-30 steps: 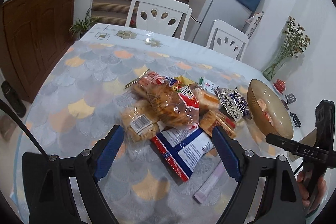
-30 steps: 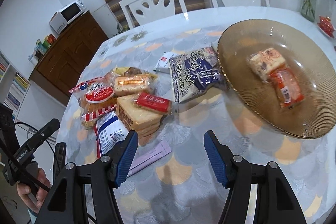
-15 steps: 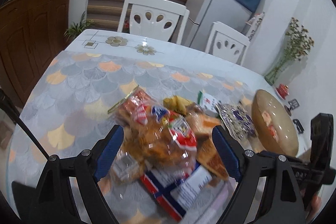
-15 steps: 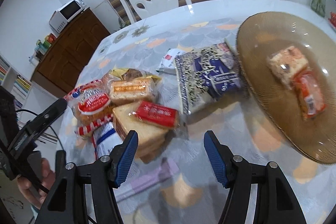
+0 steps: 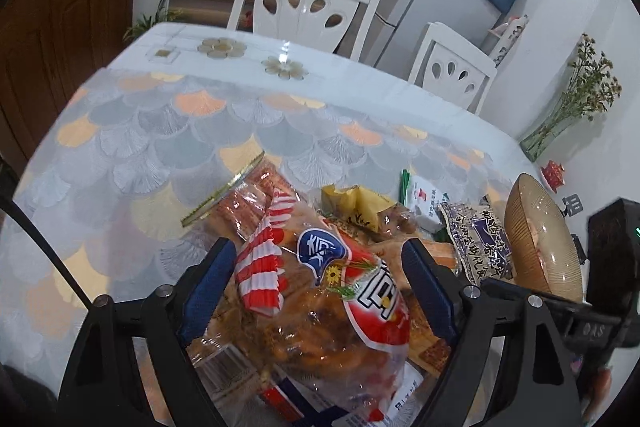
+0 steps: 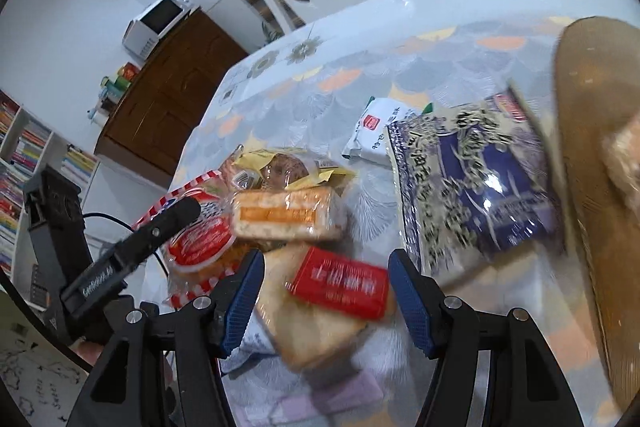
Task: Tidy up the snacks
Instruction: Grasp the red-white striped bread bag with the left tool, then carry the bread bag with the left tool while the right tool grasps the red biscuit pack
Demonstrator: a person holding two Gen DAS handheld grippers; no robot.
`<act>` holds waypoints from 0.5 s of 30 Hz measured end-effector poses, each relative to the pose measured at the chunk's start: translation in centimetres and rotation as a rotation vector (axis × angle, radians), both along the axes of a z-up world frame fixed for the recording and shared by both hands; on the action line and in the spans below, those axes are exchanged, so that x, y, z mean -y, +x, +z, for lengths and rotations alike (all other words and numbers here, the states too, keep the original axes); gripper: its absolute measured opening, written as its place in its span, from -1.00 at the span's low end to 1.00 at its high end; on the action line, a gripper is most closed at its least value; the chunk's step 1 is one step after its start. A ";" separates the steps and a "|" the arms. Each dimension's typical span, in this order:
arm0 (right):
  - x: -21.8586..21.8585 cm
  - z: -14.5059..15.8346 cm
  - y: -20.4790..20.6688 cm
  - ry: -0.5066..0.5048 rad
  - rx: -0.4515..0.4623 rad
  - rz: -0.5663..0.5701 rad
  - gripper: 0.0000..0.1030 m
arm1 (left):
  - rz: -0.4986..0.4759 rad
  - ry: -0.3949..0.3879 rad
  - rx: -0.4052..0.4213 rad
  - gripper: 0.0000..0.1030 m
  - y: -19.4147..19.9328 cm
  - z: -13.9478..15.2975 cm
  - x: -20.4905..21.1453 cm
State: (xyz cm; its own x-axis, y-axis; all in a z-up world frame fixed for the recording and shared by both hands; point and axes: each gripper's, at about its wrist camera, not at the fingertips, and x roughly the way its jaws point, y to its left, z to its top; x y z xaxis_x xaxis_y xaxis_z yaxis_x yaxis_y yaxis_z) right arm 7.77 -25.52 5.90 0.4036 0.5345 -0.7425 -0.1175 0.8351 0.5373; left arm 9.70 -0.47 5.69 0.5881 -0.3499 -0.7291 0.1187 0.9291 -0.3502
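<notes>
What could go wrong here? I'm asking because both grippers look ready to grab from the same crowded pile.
The left gripper straddles the red-and-white bread bag, open; closing could crush the soft bread or drag the snacks beneath it.
The right gripper frames the red-labelled toast pack, which overlaps neighbouring packets, so lifting it may shift them.
Both work close together and might collide.

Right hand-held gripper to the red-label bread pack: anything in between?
Nothing visible. The right hand-held gripper is open with the red-label bread pack directly between its fingers; the neighbouring orange-label cake pack lies beyond it.
</notes>
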 end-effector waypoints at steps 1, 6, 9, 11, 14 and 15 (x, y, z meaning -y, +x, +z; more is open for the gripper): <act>0.1 -0.6 0.7 0.027 -0.016 0.010 0.23 | -0.002 -0.001 -0.006 0.39 0.1 -0.2 0.0; 0.2 -2.9 2.3 0.102 -0.083 0.024 0.23 | 0.009 -0.002 -0.010 0.28 0.0 -0.5 -0.1; -0.1 -3.5 2.2 0.115 -0.096 0.039 0.23 | 0.022 -0.019 -0.002 0.19 -0.3 -0.4 -0.5; 0.2 -3.5 1.8 0.140 -0.102 0.042 0.23 | 0.030 -0.017 0.022 0.14 -0.8 0.1 -0.6; 0.8 -3.0 0.4 0.180 -0.101 0.057 0.23 | 0.019 -0.025 0.068 0.10 -2.0 1.2 -0.6; 1.0 -2.9 -0.2 0.183 -0.100 0.061 0.23 | 0.011 -0.028 0.079 0.09 -2.5 1.5 -0.7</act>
State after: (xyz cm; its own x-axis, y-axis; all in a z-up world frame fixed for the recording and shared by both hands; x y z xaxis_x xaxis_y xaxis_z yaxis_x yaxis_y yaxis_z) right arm 7.57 -26.51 2.98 0.2955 0.6851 -0.6658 -0.1038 0.7158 0.6905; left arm 7.20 0.19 7.20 0.6475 -0.3628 -0.6702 0.1371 0.9205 -0.3659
